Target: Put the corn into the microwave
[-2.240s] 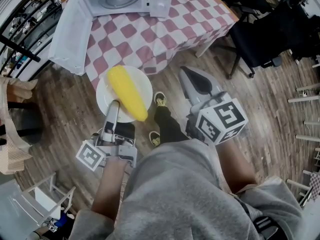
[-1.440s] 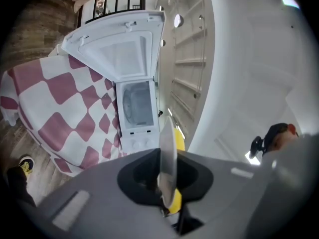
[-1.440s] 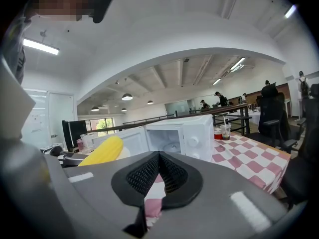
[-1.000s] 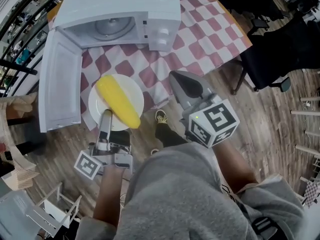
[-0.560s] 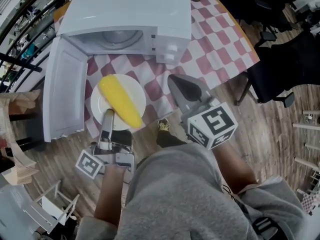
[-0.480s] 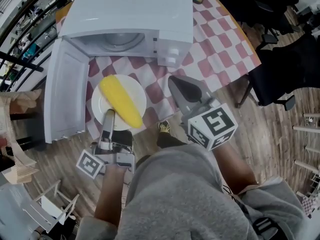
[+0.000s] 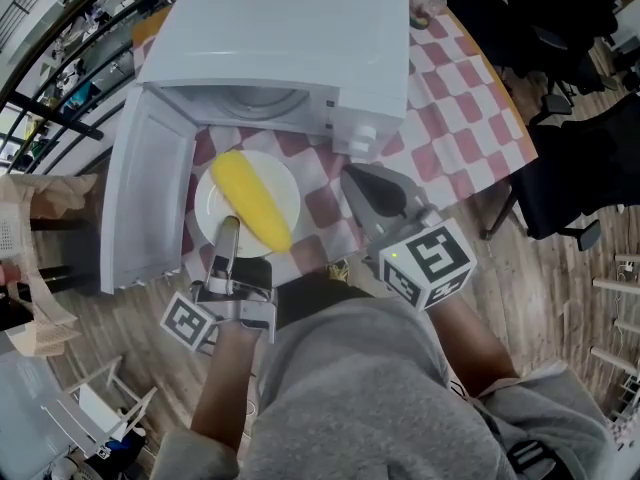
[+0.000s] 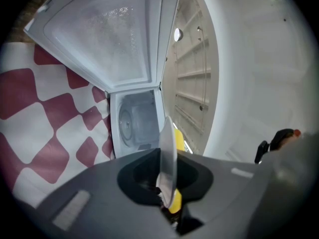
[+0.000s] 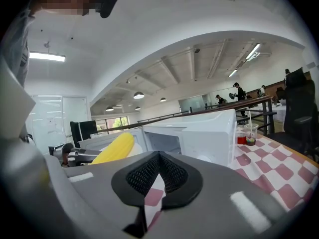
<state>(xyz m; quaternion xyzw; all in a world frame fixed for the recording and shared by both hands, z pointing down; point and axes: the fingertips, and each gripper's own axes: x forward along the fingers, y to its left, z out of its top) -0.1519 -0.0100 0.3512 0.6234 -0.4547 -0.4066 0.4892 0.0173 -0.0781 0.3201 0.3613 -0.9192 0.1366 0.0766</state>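
Observation:
A yellow corn cob (image 7: 250, 198) lies on a white plate (image 7: 284, 190). My left gripper (image 7: 229, 225) is shut on the plate's near rim and holds it level, just in front of the white microwave (image 7: 290, 43). In the left gripper view the plate (image 8: 168, 153) shows edge-on between the jaws, with the corn (image 8: 175, 203) beside it and the open cavity (image 8: 135, 123) straight ahead. My right gripper (image 7: 353, 176) is shut and holds nothing, to the right of the plate near the microwave's control panel. The right gripper view shows the corn (image 9: 114, 148) and the microwave (image 9: 199, 133).
The microwave door (image 7: 145, 203) stands swung open to the left of the plate. A red-and-white checked cloth (image 7: 455, 98) covers the table. A cup with a drink (image 9: 250, 132) stands behind the microwave to the right. Black chairs (image 7: 590, 168) stand at the right.
Both grippers have moved toward the microwave. The plate with the corn has passed from over the floor to over the table edge, close to the open cavity.

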